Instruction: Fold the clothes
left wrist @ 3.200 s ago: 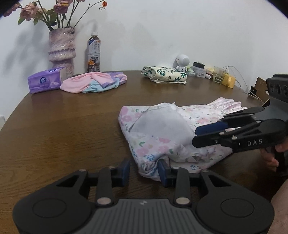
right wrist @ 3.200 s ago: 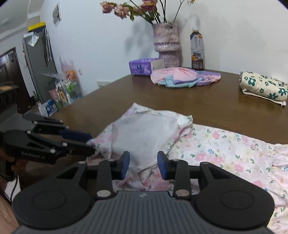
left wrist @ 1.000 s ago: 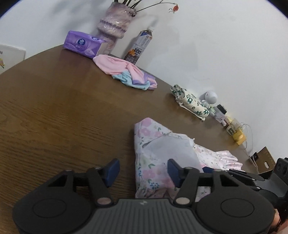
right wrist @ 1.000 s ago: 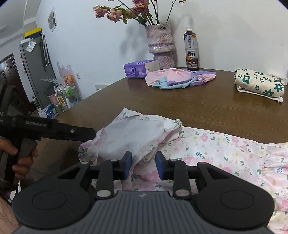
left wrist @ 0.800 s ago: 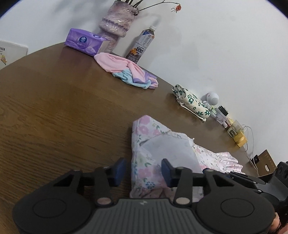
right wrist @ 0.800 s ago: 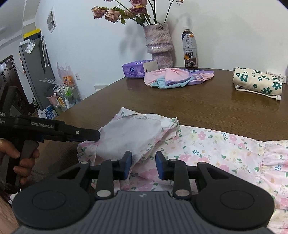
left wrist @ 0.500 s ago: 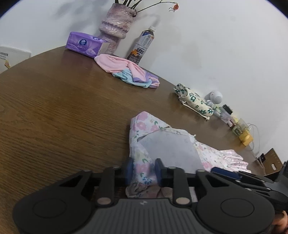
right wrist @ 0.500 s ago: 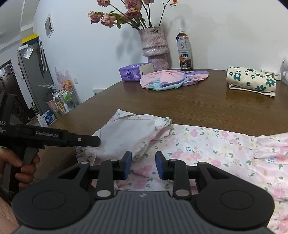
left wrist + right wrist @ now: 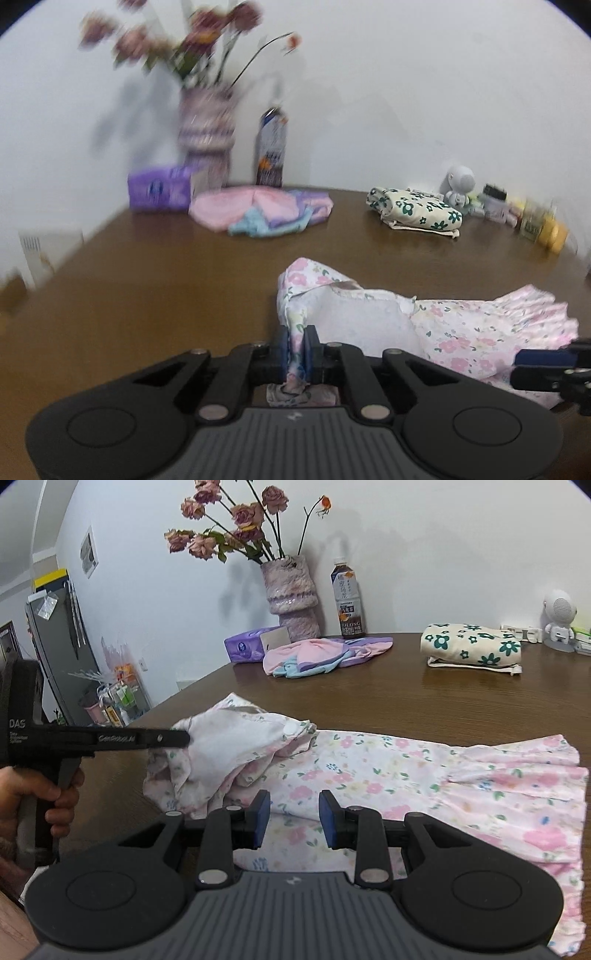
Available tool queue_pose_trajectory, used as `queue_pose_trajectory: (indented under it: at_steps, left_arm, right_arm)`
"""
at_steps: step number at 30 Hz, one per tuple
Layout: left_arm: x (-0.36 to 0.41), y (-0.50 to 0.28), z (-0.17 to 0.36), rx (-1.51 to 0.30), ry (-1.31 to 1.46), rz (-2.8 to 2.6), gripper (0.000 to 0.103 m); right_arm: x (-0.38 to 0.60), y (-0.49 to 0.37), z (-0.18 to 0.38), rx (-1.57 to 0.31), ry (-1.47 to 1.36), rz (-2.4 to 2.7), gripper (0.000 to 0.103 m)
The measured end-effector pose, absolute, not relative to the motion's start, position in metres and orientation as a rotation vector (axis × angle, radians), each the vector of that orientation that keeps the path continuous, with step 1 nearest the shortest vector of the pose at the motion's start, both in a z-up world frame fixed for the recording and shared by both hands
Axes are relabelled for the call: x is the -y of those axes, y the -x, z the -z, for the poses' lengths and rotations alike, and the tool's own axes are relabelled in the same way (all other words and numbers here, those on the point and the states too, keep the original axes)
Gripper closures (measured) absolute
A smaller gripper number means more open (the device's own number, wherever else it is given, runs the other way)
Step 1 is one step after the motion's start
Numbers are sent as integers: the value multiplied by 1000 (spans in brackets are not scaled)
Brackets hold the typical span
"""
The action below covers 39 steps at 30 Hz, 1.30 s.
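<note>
A pink floral dress (image 9: 406, 771) lies across the brown table (image 9: 424, 701), its top bunched with the white lining (image 9: 229, 746) turned outward. My left gripper (image 9: 296, 345) is shut on the dress (image 9: 461, 332) at a bunched edge and lifts it a little. In the right wrist view the left gripper (image 9: 184, 738) reaches in from the left, held by a hand (image 9: 33, 797). My right gripper (image 9: 294, 818) is open just above the dress's near side, with floral fabric showing between its blue pads. The right gripper (image 9: 517, 363) also enters the left wrist view at the right edge.
At the back of the table stand a vase of dried roses (image 9: 291, 590), a drink bottle (image 9: 347, 602) and a purple tissue pack (image 9: 251, 646). A pink and blue garment (image 9: 317, 655) and a folded green-flowered cloth (image 9: 472, 646) lie there too. Small items (image 9: 517, 210) crowd the far right.
My left gripper went from open around the dress's bunched edge to shut on it, and its view levelled and blurred. The right gripper stayed open over the dress and shifted slightly.
</note>
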<state>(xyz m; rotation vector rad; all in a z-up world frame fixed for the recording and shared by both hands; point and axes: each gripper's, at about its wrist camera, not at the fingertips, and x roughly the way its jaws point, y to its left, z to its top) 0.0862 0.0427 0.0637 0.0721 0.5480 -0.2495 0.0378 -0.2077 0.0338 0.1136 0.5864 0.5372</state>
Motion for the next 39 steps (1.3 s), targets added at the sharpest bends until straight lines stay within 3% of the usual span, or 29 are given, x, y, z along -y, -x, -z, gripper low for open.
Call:
queue_pose_trajectory:
  at_steps: [19,34,39]
  left_arm:
    - [141,-23,-31,-157,-981,248,96]
    - [194,-13,16,-228,-1072,475,96]
    - [185,-10,1,-229,-976,510,93]
  right_arm:
    - [259,-38,-29,-618,-86,-460,74]
    - [299,-27,-26,-612,-124,-401,74]
    - [302,-26,-25,-614,-137,-395,74]
